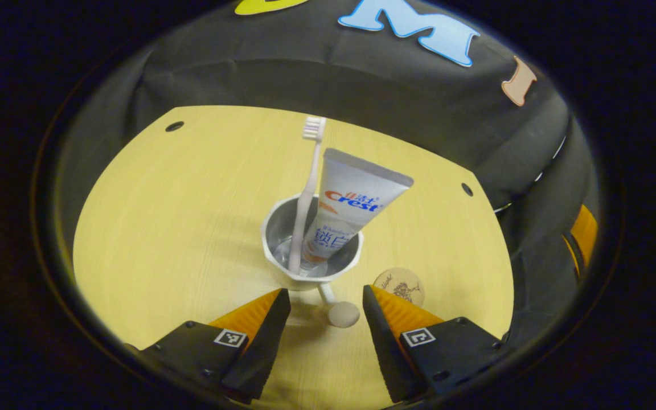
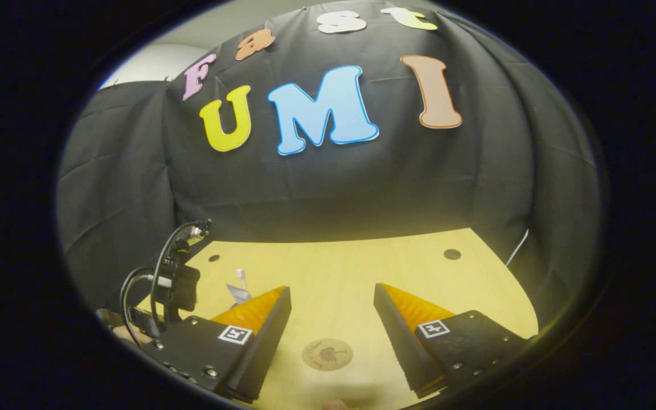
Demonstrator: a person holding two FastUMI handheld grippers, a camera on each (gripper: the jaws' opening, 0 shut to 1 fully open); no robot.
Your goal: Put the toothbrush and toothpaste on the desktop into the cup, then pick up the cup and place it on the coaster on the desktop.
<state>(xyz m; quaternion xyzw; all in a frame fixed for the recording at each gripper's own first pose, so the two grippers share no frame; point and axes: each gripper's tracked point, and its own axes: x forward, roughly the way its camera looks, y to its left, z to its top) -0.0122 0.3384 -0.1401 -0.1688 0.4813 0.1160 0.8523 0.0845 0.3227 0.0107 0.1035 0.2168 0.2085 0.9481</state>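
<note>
desk point(image 1: 151, 228) w/ loaded cup point(image 1: 311, 250) in left gripper view; coaster point(image 2: 327, 354) centred in right.

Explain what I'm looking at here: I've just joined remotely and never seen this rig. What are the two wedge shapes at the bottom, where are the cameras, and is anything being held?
There is no robot arm. A person holds a two-finger gripper in each hand, and each carries a fisheye camera looking forward along its own fingers. The wedges are those fingers.

In the left gripper view, the left gripper is open and holds nothing. Just ahead of it on the table stands the cup, with the toothbrush and toothpaste already inside, leaning against its rim. The round coaster lies bare, beside the cup.

In the right gripper view, the right gripper is also open and empty, above the same coaster. The dark device with cables at its left is the other gripper.

Moving the cup onto the coaster is not yet done.
</note>
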